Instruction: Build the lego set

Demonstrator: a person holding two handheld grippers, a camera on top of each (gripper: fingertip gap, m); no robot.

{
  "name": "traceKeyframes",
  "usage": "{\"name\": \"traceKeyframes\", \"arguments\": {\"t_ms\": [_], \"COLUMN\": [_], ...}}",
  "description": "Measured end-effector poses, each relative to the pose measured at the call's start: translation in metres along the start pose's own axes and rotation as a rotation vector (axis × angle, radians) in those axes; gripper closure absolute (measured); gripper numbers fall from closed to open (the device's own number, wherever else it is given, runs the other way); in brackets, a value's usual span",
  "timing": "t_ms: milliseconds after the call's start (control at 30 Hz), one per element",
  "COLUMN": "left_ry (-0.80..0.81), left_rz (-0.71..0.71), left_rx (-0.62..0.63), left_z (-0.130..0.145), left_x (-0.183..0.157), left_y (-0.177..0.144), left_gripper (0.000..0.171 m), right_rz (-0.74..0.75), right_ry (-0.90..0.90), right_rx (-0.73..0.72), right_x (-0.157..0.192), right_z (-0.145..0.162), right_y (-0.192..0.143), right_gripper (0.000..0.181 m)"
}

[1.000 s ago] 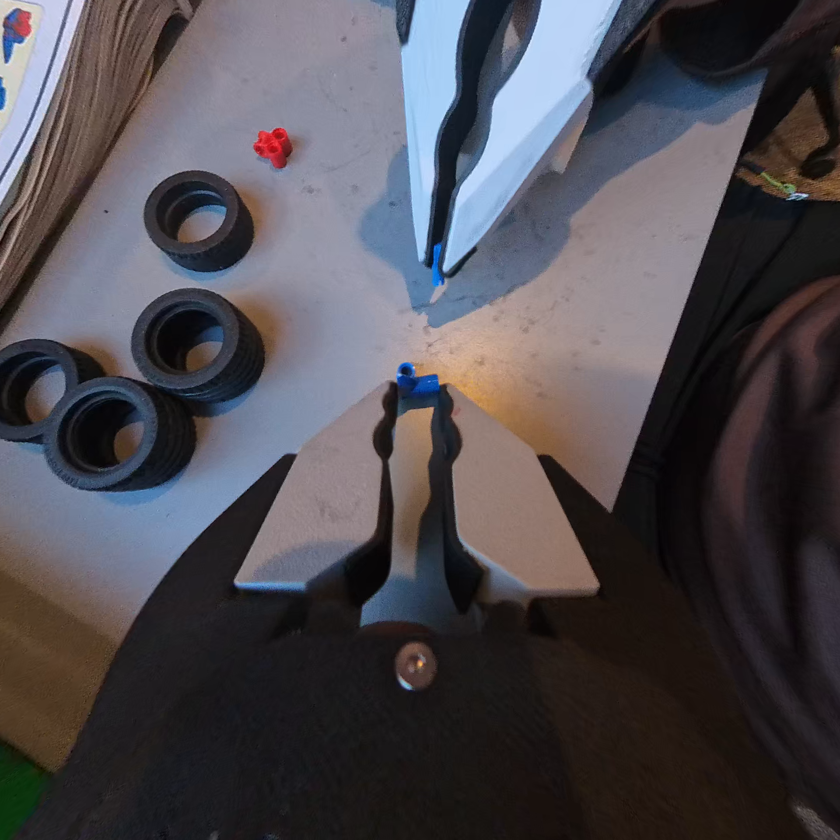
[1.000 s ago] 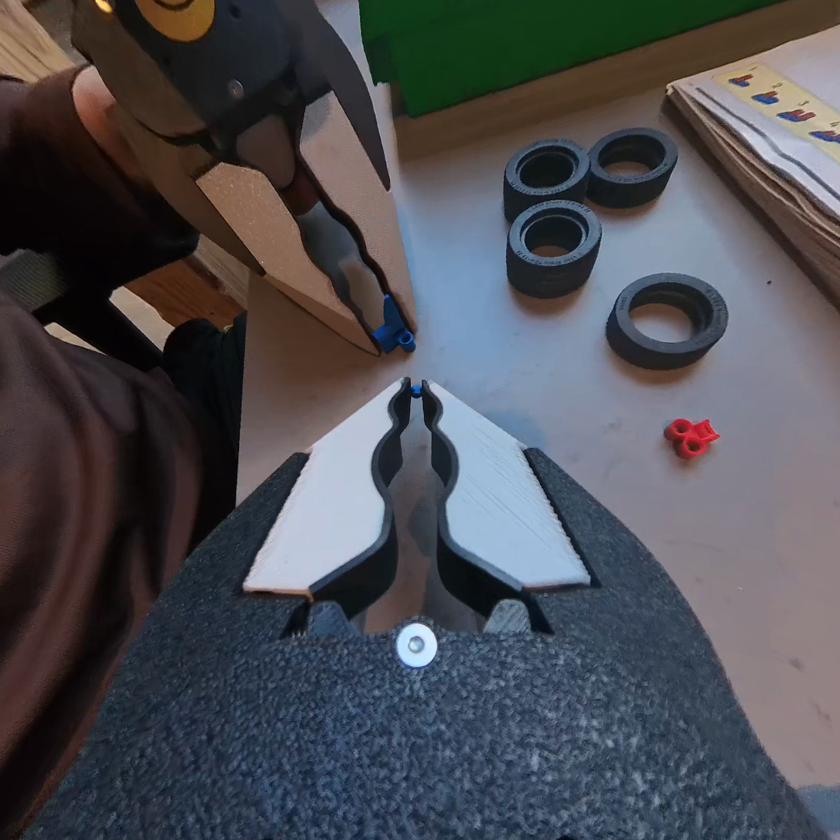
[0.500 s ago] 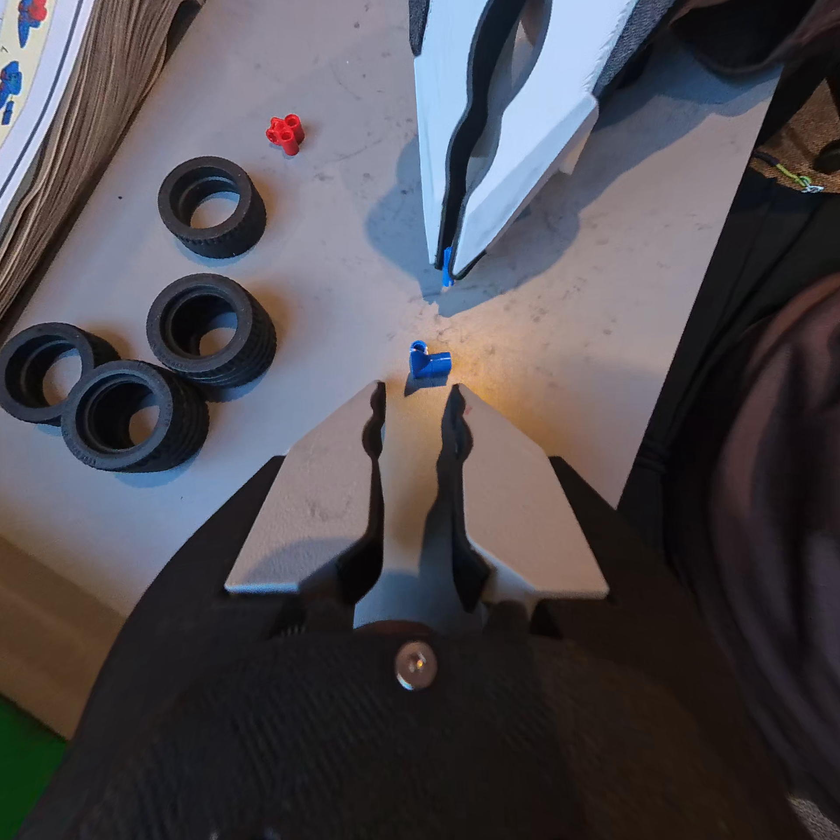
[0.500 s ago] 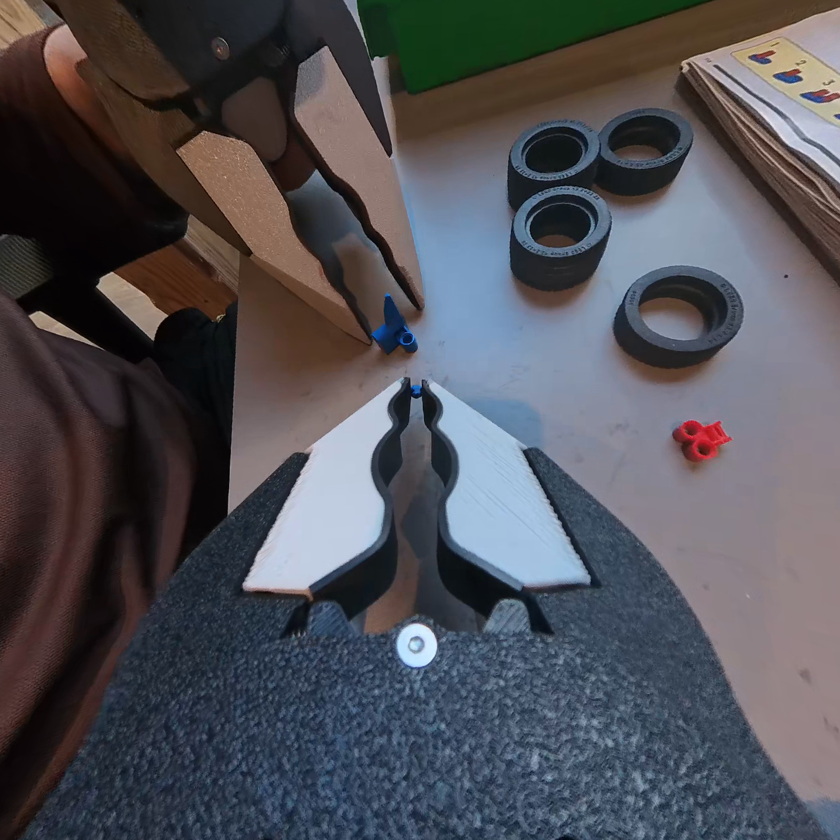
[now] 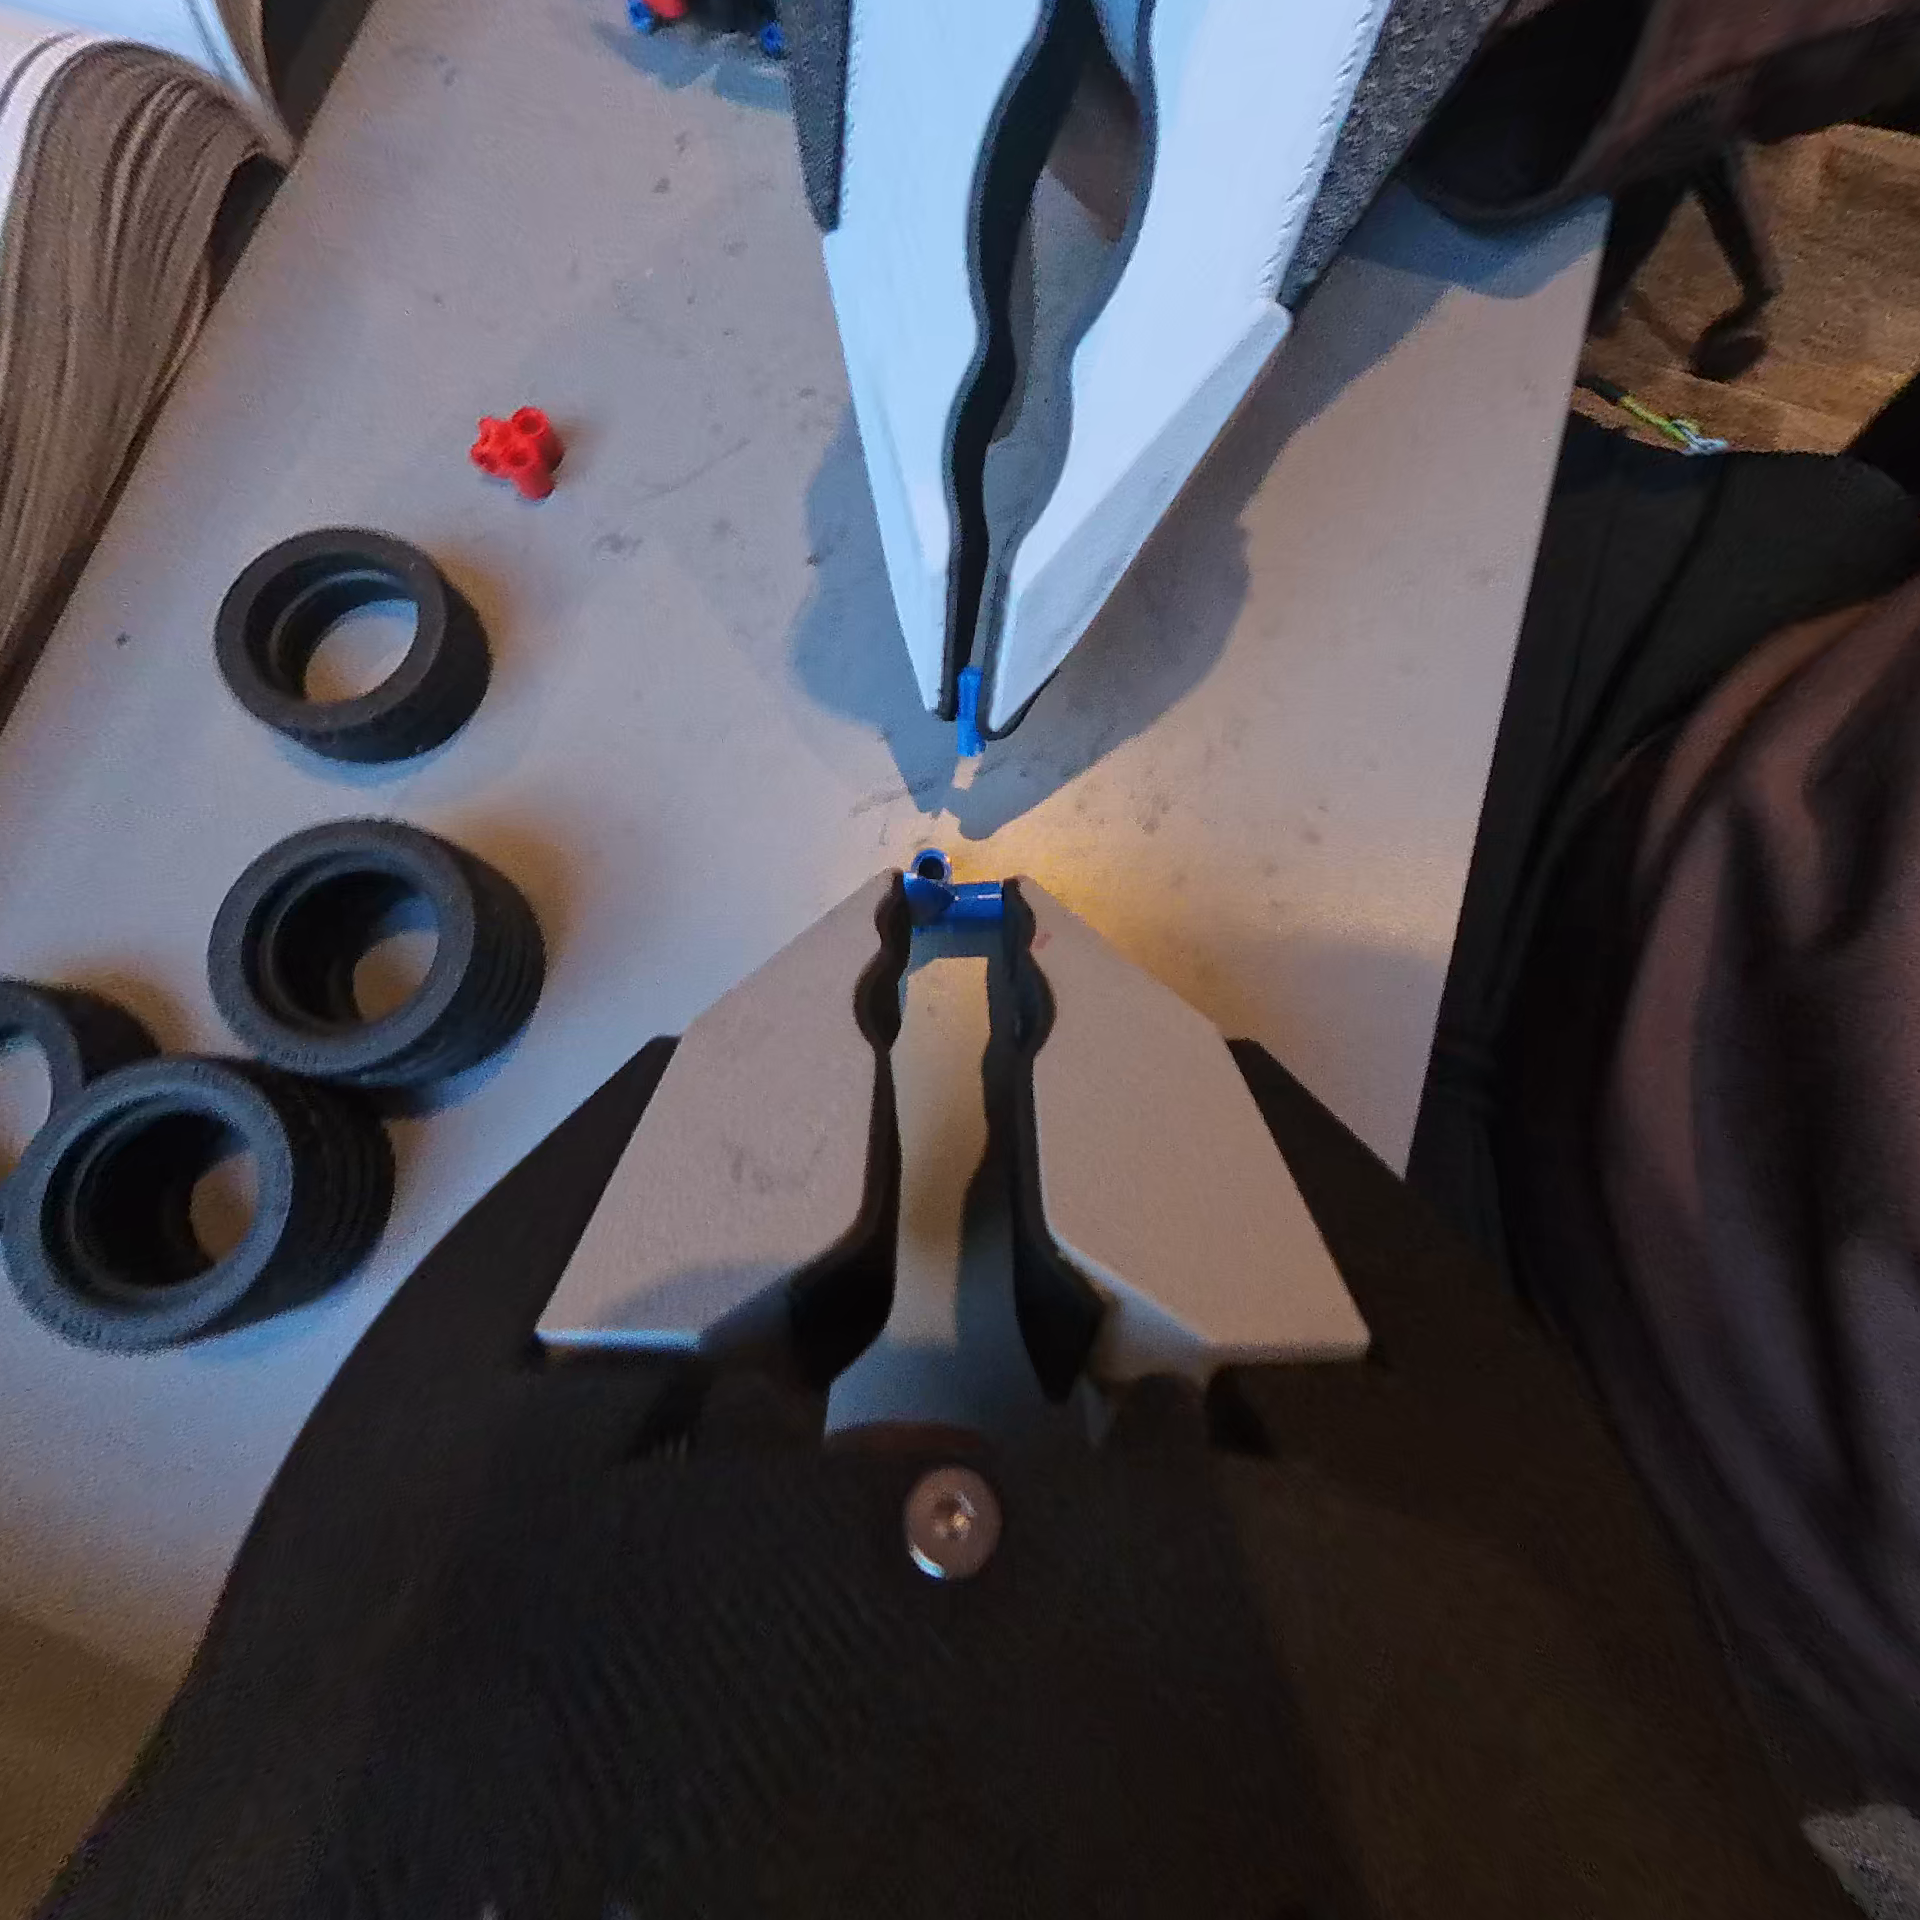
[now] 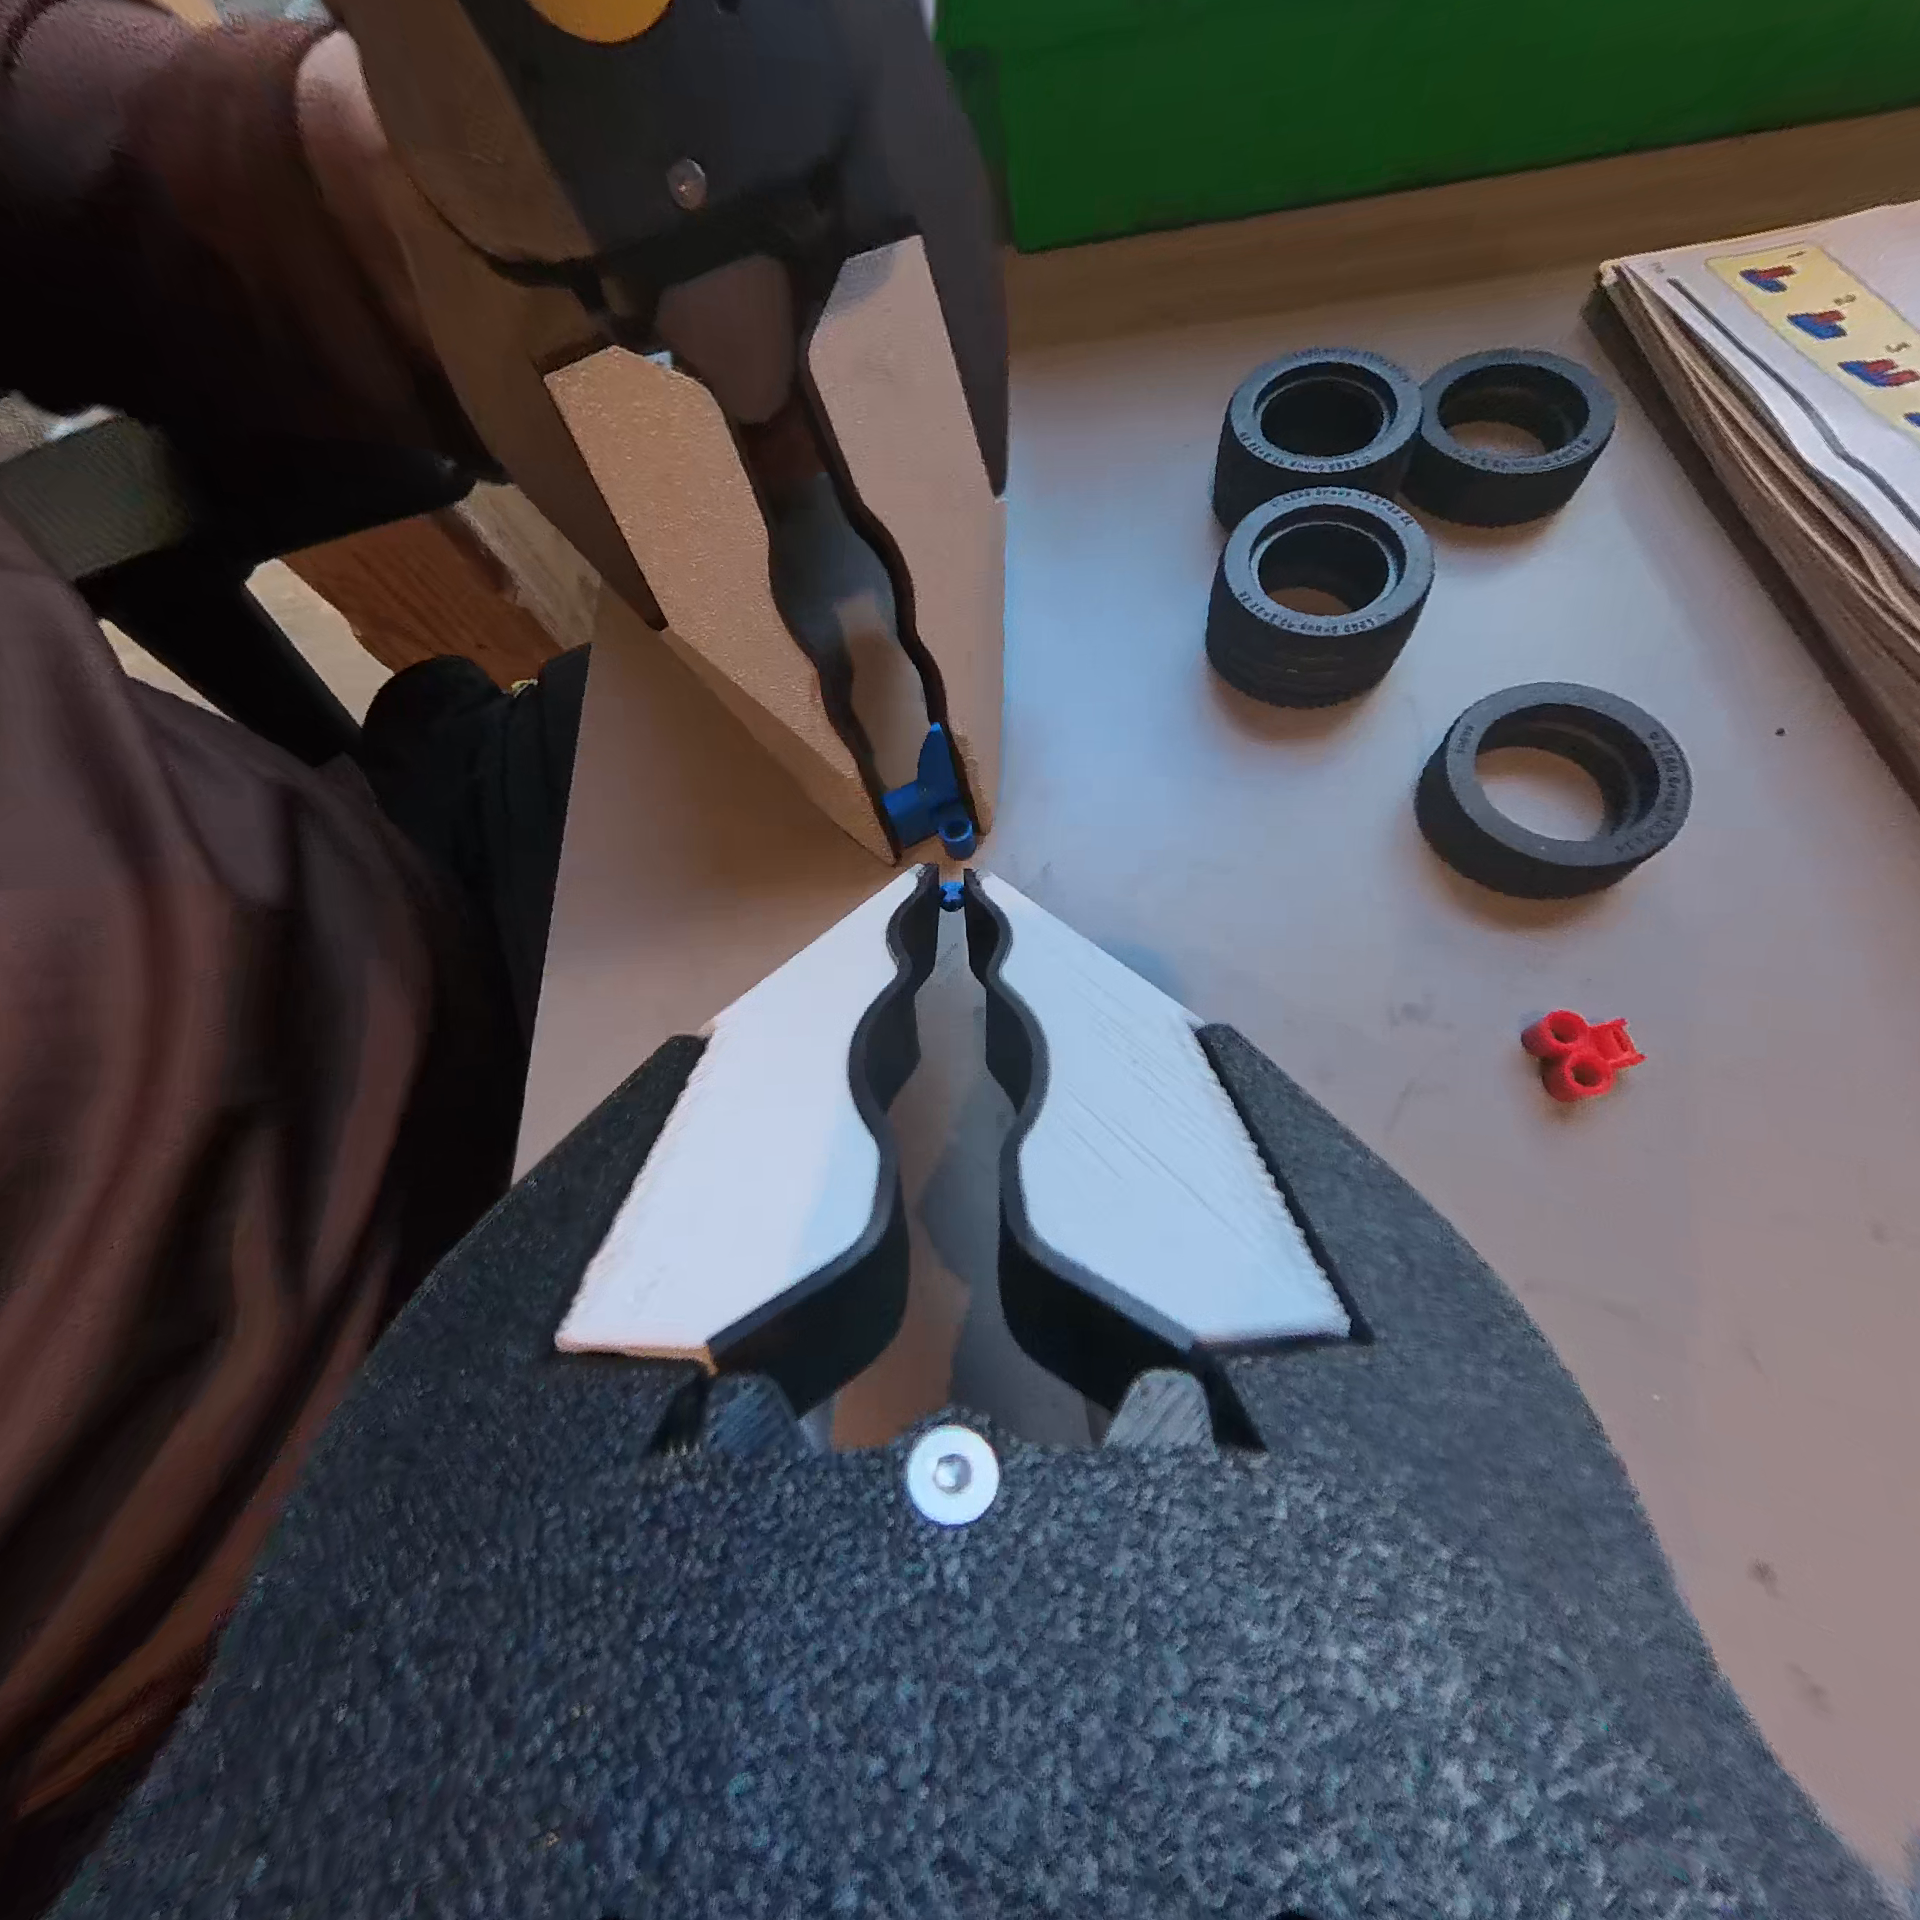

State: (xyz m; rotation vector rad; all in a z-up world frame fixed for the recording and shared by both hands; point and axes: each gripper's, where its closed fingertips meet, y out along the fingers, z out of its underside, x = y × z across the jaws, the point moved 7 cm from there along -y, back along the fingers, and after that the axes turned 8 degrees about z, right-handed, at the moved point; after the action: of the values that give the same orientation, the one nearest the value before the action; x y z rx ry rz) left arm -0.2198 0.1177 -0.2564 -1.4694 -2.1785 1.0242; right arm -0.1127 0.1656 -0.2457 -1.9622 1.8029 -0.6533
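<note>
Just above the worktop (image 5: 1299,727), the left gripper (image 5: 954,902) pinches a blue connector (image 5: 951,899); the right gripper (image 6: 945,891) pinches a blue pin (image 6: 949,896). Slight misalignment could pop either piece free.

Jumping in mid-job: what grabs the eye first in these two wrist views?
Two grippers meet tip to tip at the table's near edge: the left gripper clamps a blue angled connector, and the right gripper pinches a small blue pin aimed at it, a small gap between them. Beside them lie four black tires and a lone red connector.
</note>
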Motion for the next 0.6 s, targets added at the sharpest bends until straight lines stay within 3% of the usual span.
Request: {"name": "traceKeyframes", "arguments": {"t_ms": [233,367,600], "left_ry": [0.117,0.111,0.114], "left_rz": [0.107,0.085,0.080], "left_rx": [-0.010,-0.011,-0.013], "left_z": [-0.010,-0.009,-0.006], "left_x": [-0.004,-0.004,-0.005], "left_y": [0.013,0.011,0.009], "left_gripper": [0.157,0.150,0.157], "right_rz": [-0.021,-0.057,-0.126], "right_ry": [-0.024,0.095,0.182], "right_rx": [0.025,0.011,0.006], "right_x": [0.001,-0.007,-0.005], "right_z": [0.006,0.006,0.004], "right_y": [-0.004,-0.007,-0.005], "right_gripper": [0.177,0.177,0.177]}}
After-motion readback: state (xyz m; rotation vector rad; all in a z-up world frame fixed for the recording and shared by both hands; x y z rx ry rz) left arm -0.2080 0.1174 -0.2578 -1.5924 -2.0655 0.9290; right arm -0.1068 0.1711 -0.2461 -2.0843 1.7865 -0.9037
